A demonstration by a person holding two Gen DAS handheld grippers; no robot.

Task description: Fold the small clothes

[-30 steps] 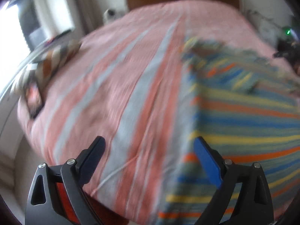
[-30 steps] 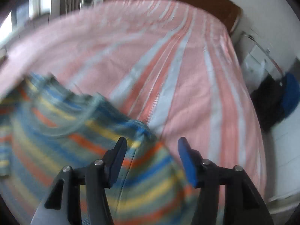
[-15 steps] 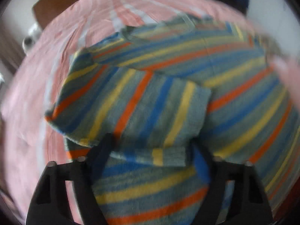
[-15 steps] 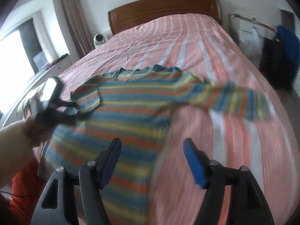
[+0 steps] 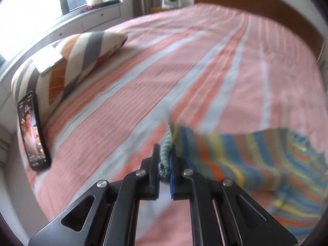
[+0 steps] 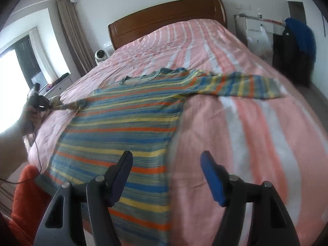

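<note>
- Sweater (image 6: 123, 119) lies flat on the bed (image 6: 256, 123), centre-left of right wrist view; one sleeve (image 6: 242, 86) stretched to upper right.
- Left claw (image 5: 164, 164) has just been closing; now clamped on the other sleeve's cuff (image 5: 166, 149), lower centre of left view, fabric between the pads.
- Right claw (image 6: 166, 176) spread, empty, over the hem at bottom centre.
- Step, as judged: draw the pinched sleeve out straight, then carry it across the body. Keep the cuff low, tension even, so the body doesn't drag.
- Phone (image 5: 32, 131) leans on pillow (image 5: 78, 61), left edge; screen lit, no readable writing. No labels seen.
</note>
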